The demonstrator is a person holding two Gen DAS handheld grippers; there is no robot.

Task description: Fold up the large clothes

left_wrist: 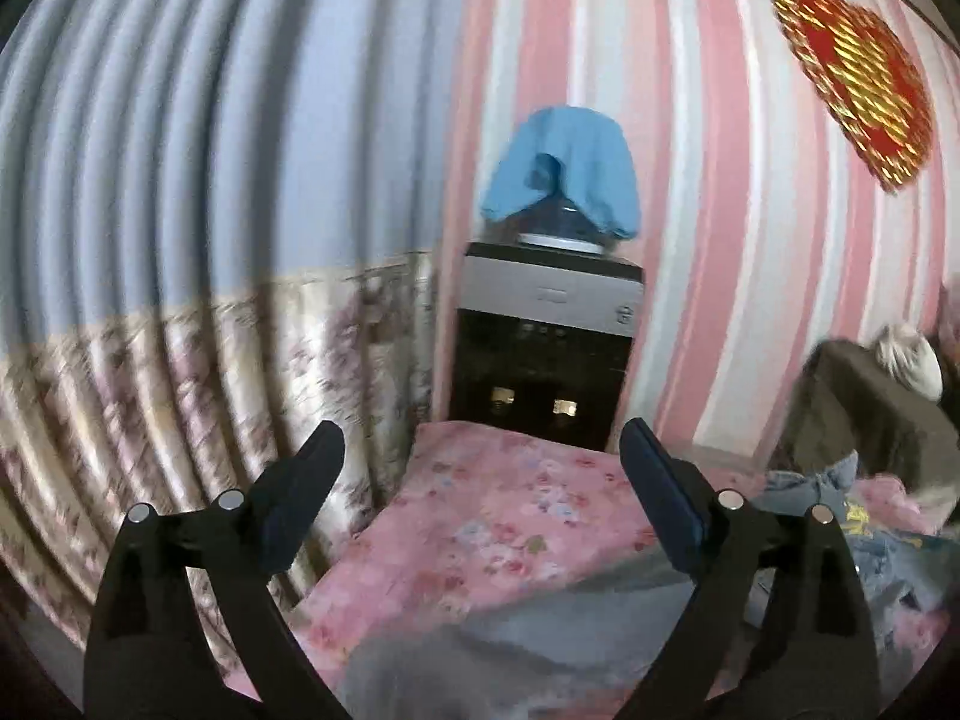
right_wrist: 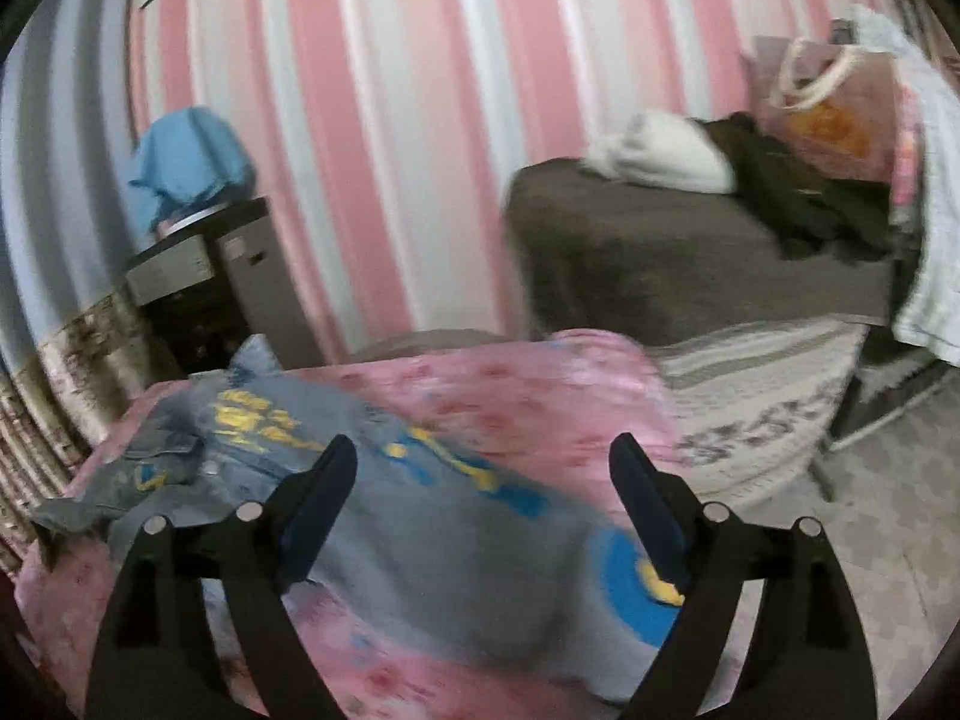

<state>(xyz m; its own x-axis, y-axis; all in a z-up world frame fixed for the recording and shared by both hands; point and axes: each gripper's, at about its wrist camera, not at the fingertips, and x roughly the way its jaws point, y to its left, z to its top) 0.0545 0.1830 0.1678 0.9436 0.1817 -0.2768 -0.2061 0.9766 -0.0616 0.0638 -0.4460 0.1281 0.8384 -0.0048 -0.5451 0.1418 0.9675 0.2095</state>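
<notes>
The pink-and-white striped wall fills the far side of both views, with a grey-blue pleated curtain at nine o'clock in the left wrist view, floral and cream along its lower part. The bed, spread with a pink flowered sheet, lies below both grippers. At three o'clock in the right wrist view a brown covered seat butts against the bed's far corner, piled with a white bundle, dark clothing and a pink rope-handled bag. A pale patterned cloth hangs beneath it toward the tiled floor.

The denim jacket, grey-blue with yellow lettering and a blue round patch, lies spread on the bed from ten o'clock down to five o'clock in the right wrist view, its collar end toward the wall. In the left wrist view only its edge shows at four o'clock.

A water dispenser stands at twelve o'clock beyond the bed's end, its bottle draped in a blue cloth. A red and gold heart ornament hangs on the wall at two o'clock.

The left gripper is spread wide over bare sheet, grasping nothing. The right gripper is likewise spread wide above the jacket, its fingers clear of the fabric.
</notes>
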